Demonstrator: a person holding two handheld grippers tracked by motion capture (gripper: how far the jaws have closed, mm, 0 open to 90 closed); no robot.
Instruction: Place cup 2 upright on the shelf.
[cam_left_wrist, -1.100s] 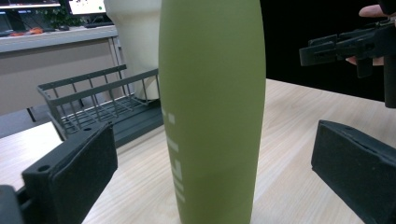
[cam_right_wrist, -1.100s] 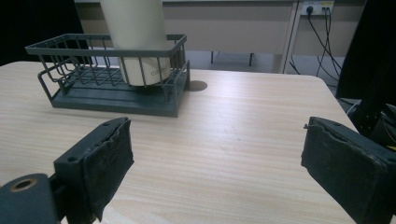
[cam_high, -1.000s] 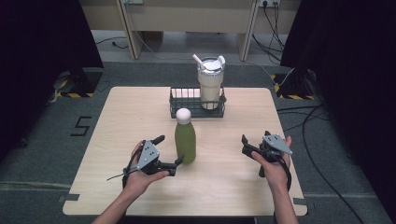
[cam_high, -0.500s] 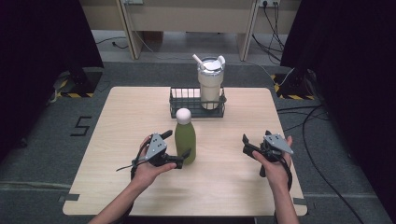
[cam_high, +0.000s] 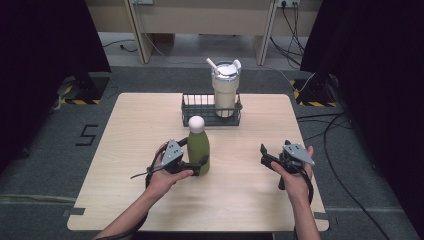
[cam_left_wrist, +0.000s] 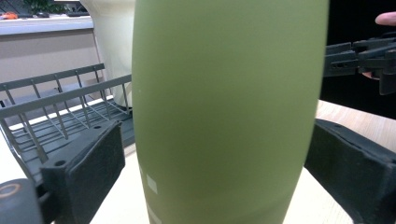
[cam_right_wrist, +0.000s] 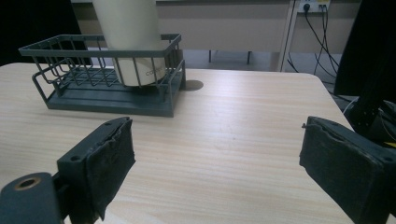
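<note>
On the left half of the desk (cam_high: 125, 150) I have my left claw (cam_high: 196, 158) set around the lower body of the green bottle (cam_high: 198, 150), one jaw on each side of it. Its jaws have just been closing in on the bottle; in the left gripper view the right pad sits at the bottle's edge while a thin gap shows at the left pad, so I do not count it as gripped yet. The bottle stands upright near the middle of the desk, white cap (cam_high: 196, 123) on top, just in front of the dark wire basket (cam_high: 194, 107). In that basket, toward its right end, stands a cream tumbler (cam_high: 224, 95) with a lid and straw. Further right, well apart from the bottle, my right claw (cam_high: 264, 154) hovers over bare wood with its jaws spread wide and nothing between them; the right gripper view looks across the desk toward the basket and tumbler.
</note>
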